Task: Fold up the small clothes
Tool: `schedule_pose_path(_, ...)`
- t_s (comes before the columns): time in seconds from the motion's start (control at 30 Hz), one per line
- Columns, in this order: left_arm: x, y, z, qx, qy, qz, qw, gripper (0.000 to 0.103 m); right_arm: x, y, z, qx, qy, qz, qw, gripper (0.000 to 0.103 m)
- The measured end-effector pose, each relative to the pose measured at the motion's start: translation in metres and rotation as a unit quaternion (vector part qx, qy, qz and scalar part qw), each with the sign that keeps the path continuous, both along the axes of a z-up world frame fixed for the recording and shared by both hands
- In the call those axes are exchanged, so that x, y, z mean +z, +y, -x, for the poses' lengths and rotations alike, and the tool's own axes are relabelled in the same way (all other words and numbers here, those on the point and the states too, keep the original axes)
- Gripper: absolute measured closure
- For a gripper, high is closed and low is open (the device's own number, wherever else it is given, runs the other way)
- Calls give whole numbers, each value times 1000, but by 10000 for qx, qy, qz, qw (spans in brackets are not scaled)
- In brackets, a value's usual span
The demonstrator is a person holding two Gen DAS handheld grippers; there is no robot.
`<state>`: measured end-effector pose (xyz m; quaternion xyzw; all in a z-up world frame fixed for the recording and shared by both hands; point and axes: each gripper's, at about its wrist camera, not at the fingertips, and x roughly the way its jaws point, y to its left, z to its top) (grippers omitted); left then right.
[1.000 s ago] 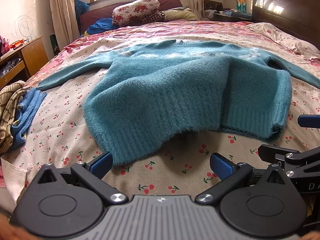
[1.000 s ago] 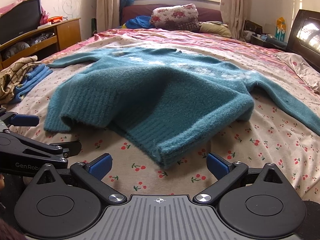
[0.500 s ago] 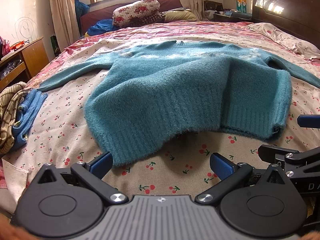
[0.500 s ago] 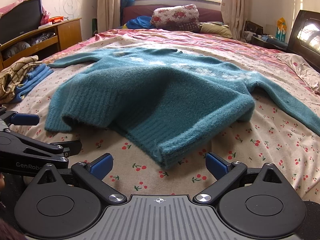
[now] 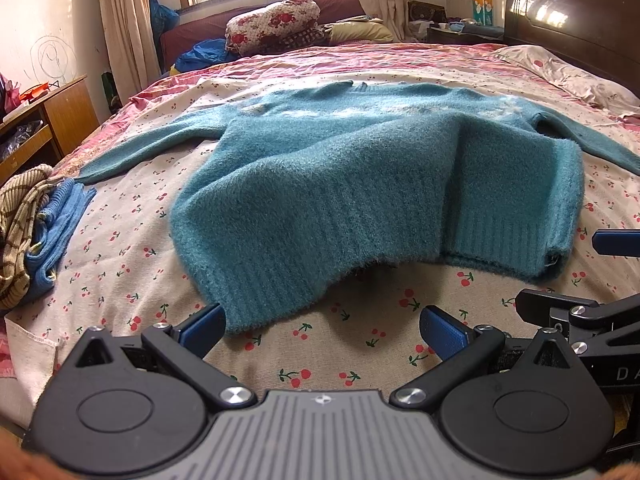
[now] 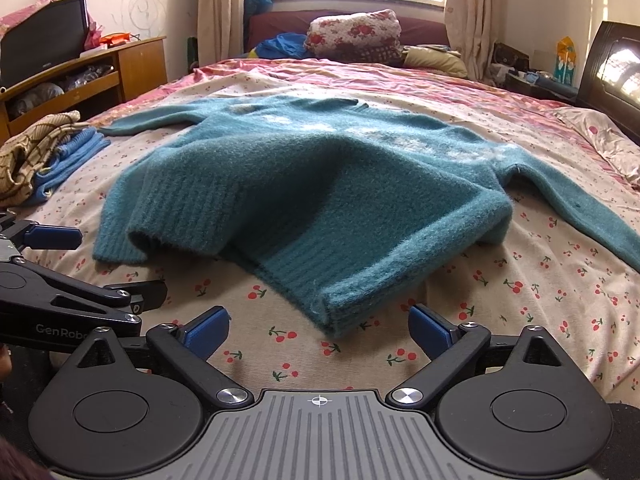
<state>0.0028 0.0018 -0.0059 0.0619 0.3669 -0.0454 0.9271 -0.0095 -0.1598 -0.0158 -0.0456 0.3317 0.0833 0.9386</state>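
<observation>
Both tongs wide, empty. Sweater [image 5: 360, 184] hem corner at 12 o'clock of my R gripper [image 6: 318, 330]; L gripper [image 5: 322, 330] finds its corner ~11.

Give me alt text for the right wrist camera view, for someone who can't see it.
A fuzzy teal knitted sweater lies spread on a cherry-print bed sheet, its ribbed hem corner just ahead of the open right gripper, which holds nothing. At the left edge the open left gripper pokes in, and a pile of folded beige and blue clothes sits behind it.
</observation>
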Motion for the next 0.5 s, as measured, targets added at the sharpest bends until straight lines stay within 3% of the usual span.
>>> schedule_pose_path(0.5, -2, 1, 0, 0, 44, 29, 10000, 0, 0, 0, 0, 9, -3, -4, 10000, 8)
